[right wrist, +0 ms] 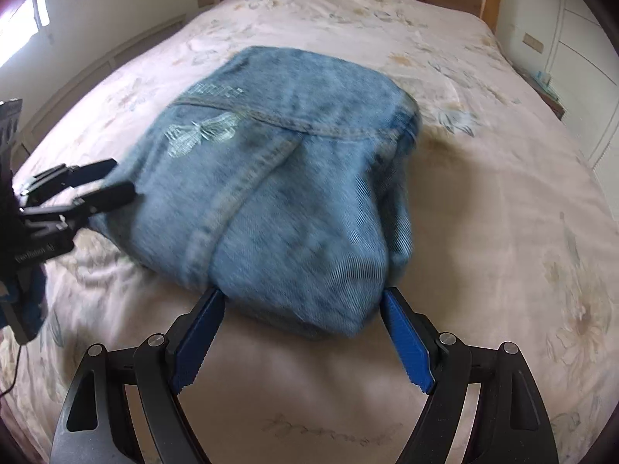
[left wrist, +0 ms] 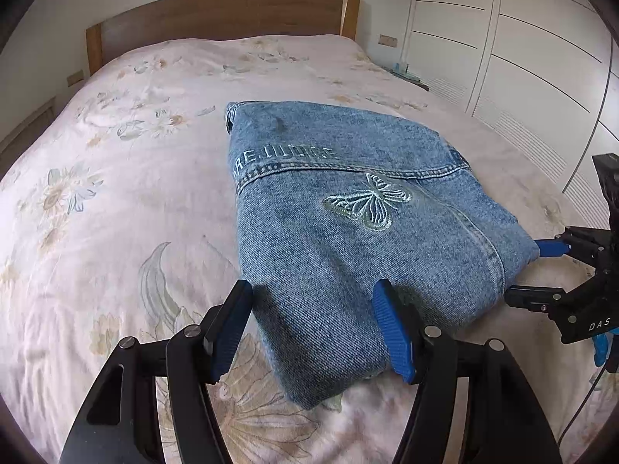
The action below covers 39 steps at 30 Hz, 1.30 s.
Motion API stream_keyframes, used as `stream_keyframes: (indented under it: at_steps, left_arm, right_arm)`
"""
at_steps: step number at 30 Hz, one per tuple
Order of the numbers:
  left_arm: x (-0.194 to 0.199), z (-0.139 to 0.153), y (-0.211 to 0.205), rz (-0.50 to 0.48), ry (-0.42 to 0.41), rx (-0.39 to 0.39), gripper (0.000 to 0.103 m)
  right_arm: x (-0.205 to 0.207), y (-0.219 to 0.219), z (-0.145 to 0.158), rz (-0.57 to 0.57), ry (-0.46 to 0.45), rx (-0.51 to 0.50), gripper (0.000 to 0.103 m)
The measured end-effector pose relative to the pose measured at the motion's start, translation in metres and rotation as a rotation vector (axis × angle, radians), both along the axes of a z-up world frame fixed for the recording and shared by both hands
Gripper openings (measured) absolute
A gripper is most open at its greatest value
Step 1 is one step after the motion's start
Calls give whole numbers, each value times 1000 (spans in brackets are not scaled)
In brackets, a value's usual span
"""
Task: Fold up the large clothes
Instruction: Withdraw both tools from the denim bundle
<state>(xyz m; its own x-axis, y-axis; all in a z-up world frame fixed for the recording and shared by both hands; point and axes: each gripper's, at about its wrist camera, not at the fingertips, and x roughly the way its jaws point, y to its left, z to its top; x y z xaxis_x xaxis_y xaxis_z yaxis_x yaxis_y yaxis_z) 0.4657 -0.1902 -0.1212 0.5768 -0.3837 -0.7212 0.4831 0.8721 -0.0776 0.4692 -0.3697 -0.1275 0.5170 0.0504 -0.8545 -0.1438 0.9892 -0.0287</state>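
A folded blue denim jacket [left wrist: 348, 208], with an embroidered butterfly and lettering on its back, lies on the bed [left wrist: 116, 193]. My left gripper [left wrist: 313, 301] stands open over the jacket's near left corner. Its left finger sits beside the denim edge and its right finger [left wrist: 390, 328] is above the cloth. In the right wrist view the denim jacket [right wrist: 278, 178] is blurred. My right gripper [right wrist: 301, 301] is open, with the bundle's near end just at its fingertips. The right gripper [left wrist: 522, 272] shows at the jacket's right edge, and the left gripper [right wrist: 123, 177] at its left edge.
The bed has a pale floral sheet and a wooden headboard [left wrist: 216, 11] at the far end. White wardrobe doors [left wrist: 522, 58] stand to the right, with a small bedside table [left wrist: 410, 75] in front of them. Bare sheet surrounds the jacket on all sides.
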Motion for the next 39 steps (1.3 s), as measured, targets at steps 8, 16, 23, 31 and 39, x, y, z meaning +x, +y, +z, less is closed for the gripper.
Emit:
stream_keyframes:
  at_steps: [8, 16, 23, 31, 39]
  left_arm:
    - [-6, 4, 0, -4, -2, 16, 59]
    - [-16, 10, 0, -17, -27, 50, 59]
    - [-26, 16, 0, -10, -82, 85, 61]
    - [-21, 22, 11, 16, -98, 50, 73]
    - [-7, 19, 18, 34, -82, 20, 74]
  right_arm:
    - [-19, -16, 6, -34, -6, 2, 83]
    - [-25, -16, 30, -40, -60, 11, 83]
    - [-25, -16, 42, -55, -92, 32, 83]
    - [-19, -20, 50, -84, -132, 84, 84]
    - [2, -26, 47, -106, -124, 135, 84]
